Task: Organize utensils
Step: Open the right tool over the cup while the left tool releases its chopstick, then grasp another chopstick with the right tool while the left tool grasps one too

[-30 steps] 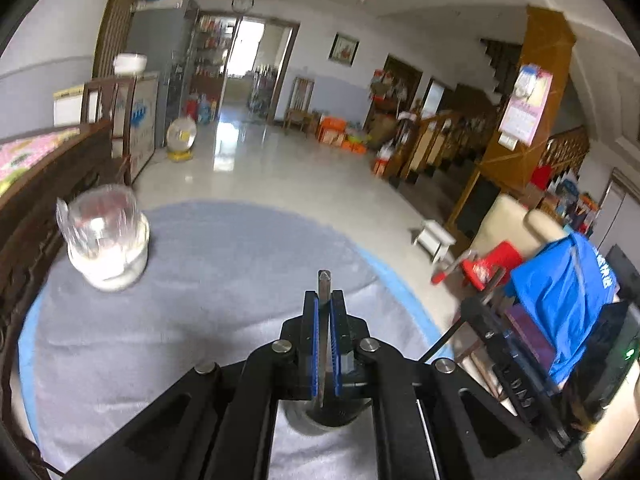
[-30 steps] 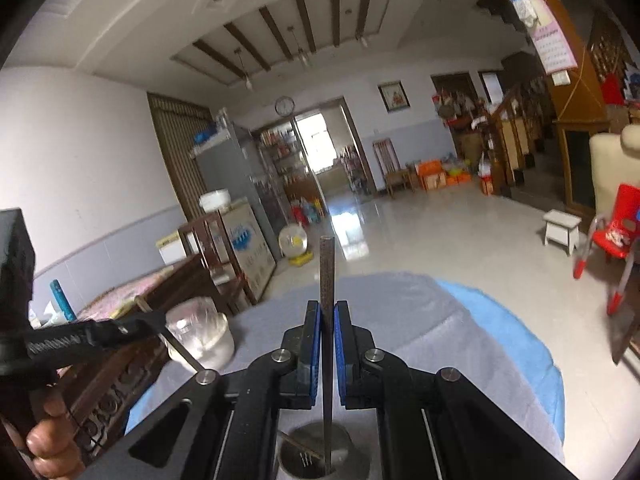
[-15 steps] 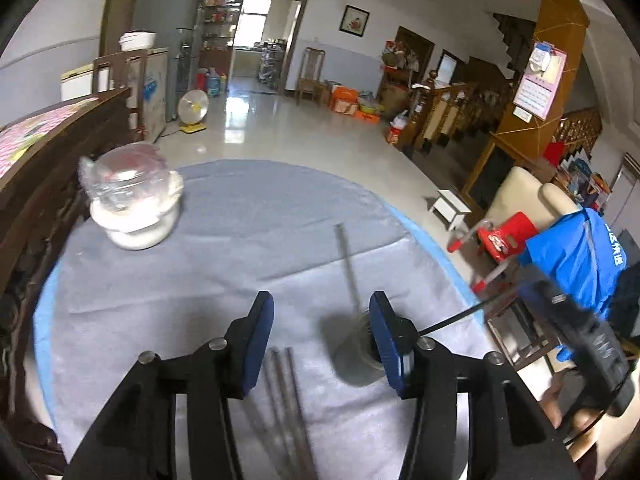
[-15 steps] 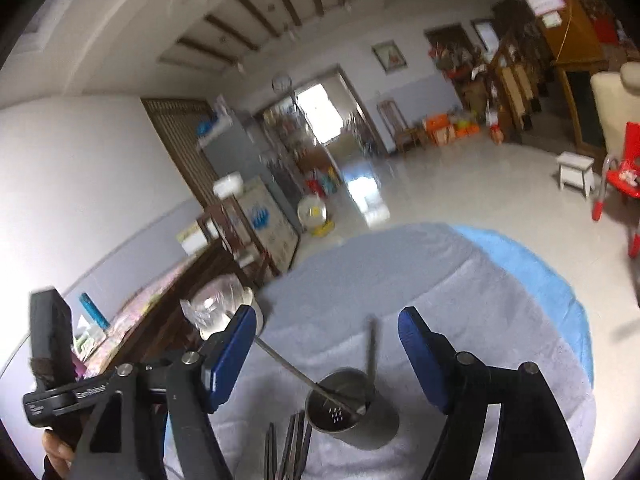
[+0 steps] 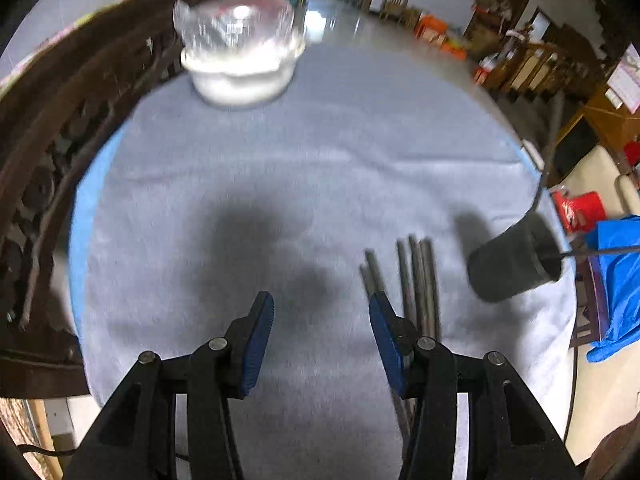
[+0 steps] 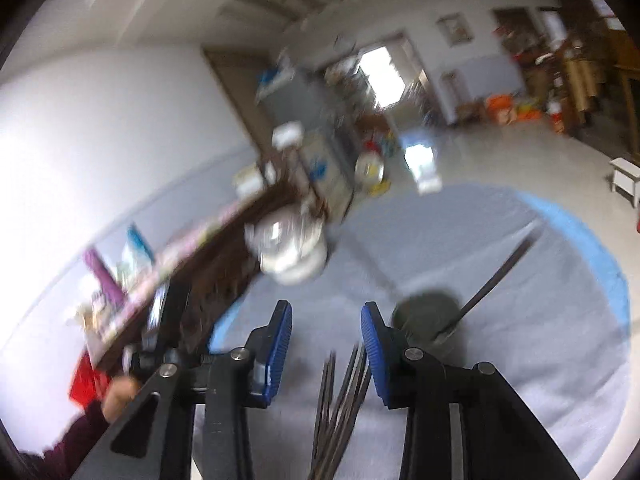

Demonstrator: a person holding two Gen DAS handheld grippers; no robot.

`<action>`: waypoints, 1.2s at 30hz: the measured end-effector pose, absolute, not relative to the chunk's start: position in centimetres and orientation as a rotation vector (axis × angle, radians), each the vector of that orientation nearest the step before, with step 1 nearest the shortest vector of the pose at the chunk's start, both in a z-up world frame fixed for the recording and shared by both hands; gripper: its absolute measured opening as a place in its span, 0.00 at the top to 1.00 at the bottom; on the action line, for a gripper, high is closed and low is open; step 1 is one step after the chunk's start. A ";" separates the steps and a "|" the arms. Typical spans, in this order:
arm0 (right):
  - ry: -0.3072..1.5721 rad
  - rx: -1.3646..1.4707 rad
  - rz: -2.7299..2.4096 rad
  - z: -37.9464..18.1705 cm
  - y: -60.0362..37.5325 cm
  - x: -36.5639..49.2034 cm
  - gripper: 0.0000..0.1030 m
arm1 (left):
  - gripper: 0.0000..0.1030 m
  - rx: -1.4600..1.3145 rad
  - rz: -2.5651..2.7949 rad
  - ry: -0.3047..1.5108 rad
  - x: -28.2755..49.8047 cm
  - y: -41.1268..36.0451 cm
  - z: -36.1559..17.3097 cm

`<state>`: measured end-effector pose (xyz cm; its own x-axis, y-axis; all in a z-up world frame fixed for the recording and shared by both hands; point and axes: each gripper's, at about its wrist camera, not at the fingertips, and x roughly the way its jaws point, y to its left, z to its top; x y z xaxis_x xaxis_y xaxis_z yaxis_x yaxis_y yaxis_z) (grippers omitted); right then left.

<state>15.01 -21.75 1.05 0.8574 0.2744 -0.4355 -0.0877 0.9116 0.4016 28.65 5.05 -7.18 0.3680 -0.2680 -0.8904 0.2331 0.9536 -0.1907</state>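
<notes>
Several thin grey metal utensils lie loose, stiff and slippery; pinch mid-shaft. Left hand-held gripper gapes empty; right hand-held gripper, jaws just closing, holds nothing.

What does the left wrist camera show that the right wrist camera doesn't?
Only the left wrist view shows the bright blue cloth at the right edge and the side wall of the dark metal utensil cup. Only the right wrist view shows a hand with a dark red sleeve and the ceiling. Both show the grey round tablecloth, the plastic-covered white bowl, loose metal chopsticks and empty blue-padded jaws.
</notes>
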 end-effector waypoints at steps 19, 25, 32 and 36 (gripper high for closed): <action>0.907 0.270 0.062 -10.7 -17.9 22.9 0.74 | 0.63 -0.065 -0.335 1.298 31.1 0.8 -15.0; 0.929 0.270 0.065 -11.1 -17.6 24.4 0.73 | 0.94 0.010 -0.347 1.257 31.3 1.4 -15.0; 0.987 0.230 -0.050 -12.9 -16.3 27.6 0.73 | 0.97 0.073 -0.421 1.249 31.4 2.2 -14.6; 1.019 0.234 -0.090 -13.6 -16.3 29.2 0.73 | 0.97 -0.012 -0.446 1.277 32.0 3.2 -14.6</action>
